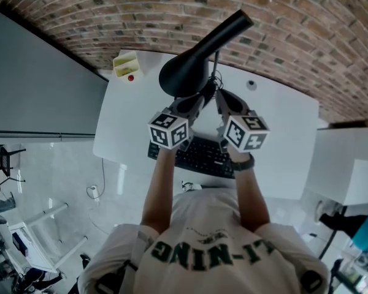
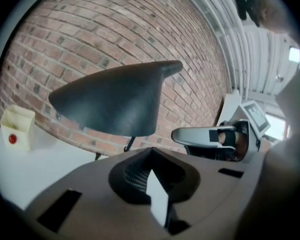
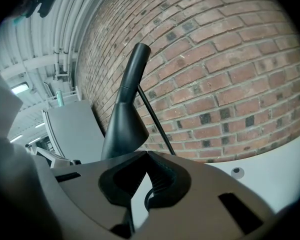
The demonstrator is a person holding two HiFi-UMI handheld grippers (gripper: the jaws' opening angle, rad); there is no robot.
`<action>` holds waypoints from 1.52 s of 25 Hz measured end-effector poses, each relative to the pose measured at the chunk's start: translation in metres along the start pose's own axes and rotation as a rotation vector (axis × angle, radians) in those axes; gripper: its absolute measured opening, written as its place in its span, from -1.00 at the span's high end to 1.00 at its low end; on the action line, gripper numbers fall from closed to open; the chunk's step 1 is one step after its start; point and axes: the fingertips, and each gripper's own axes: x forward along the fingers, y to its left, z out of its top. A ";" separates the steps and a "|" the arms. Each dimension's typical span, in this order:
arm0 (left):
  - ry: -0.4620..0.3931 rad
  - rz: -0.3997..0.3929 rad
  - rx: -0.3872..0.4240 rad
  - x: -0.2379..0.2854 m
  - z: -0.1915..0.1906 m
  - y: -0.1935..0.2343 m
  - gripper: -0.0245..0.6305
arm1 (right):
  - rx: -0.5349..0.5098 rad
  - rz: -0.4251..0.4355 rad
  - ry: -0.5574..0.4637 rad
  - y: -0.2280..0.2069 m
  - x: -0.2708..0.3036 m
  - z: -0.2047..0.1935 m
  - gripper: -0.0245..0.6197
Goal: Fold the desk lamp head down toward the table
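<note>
Left tool [image 1: 199,98] and right tool [image 1: 221,97] are both closed and empty, the lamp head [image 1: 185,72] just ahead of them, over the counter [image 1: 282,121].

From where I stand, the black cone-shaped lamp head [image 1: 187,72] hangs tilted over the middle of the white table [image 1: 282,133] and blocks a straight reach to the red brick wall [image 1: 294,35]. Its thin black rod [image 3: 155,119] slants up behind it. The left gripper [image 1: 202,97] and right gripper [image 1: 221,97], jaws together, crowd side by side just under the shade's rim. A black keyboard [image 1: 199,157] fills the near edge beneath them. A pale yellow box [image 1: 126,64] takes the far left corner. Bare tabletop shows on the right, around a small round grommet [image 1: 251,85].
</note>
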 end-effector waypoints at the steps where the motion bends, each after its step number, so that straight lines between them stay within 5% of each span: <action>1: -0.006 -0.009 -0.018 0.002 -0.002 -0.001 0.93 | 0.001 -0.004 0.003 -0.002 -0.001 -0.001 0.91; 15: -0.004 0.076 0.100 -0.039 0.012 -0.010 0.93 | -0.021 0.002 -0.058 0.012 -0.016 0.017 0.91; 32: -0.297 0.353 0.239 -0.185 0.084 -0.047 0.93 | -0.273 -0.008 -0.205 0.107 -0.082 0.027 0.91; 38: -0.331 0.422 0.273 -0.223 0.082 -0.057 0.93 | -0.324 -0.028 -0.271 0.132 -0.109 0.026 0.91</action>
